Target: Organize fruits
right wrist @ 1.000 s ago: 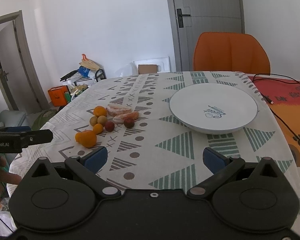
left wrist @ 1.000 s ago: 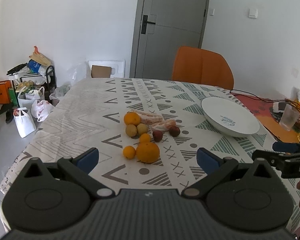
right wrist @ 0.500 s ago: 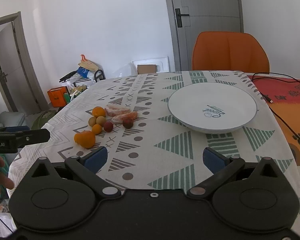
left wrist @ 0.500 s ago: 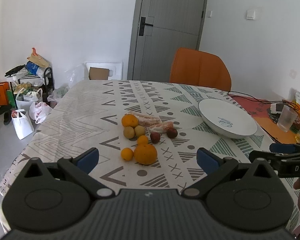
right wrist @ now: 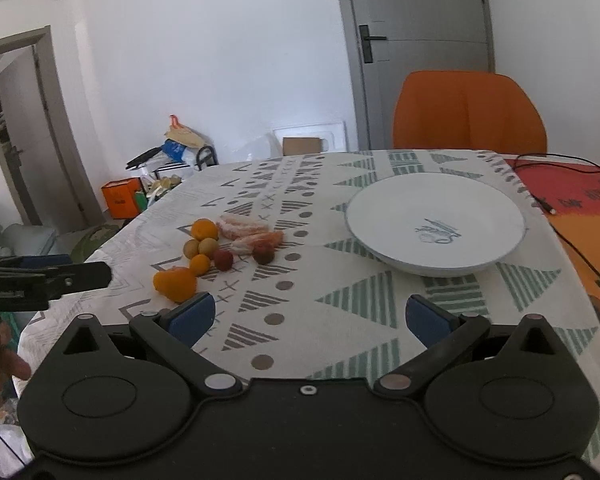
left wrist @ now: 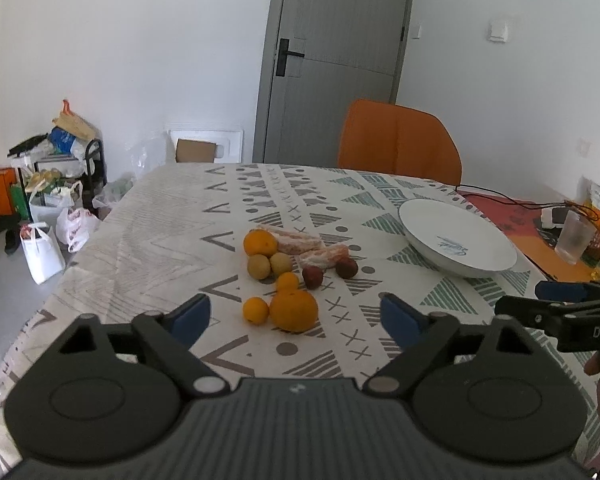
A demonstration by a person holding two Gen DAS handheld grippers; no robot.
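Black left gripper (left wrist: 295,315), blue-padded jaws, silver pivot screws

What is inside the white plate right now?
Nothing: the round white plate shows only its blue printed mark at the centre. All fruit sits on the patterned tablecloth. What lies under the plate is hidden.

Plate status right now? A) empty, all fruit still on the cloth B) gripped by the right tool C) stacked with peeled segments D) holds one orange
A: the plate is bare apart from its print, and the fruit lies in a cluster on the cloth to its left.
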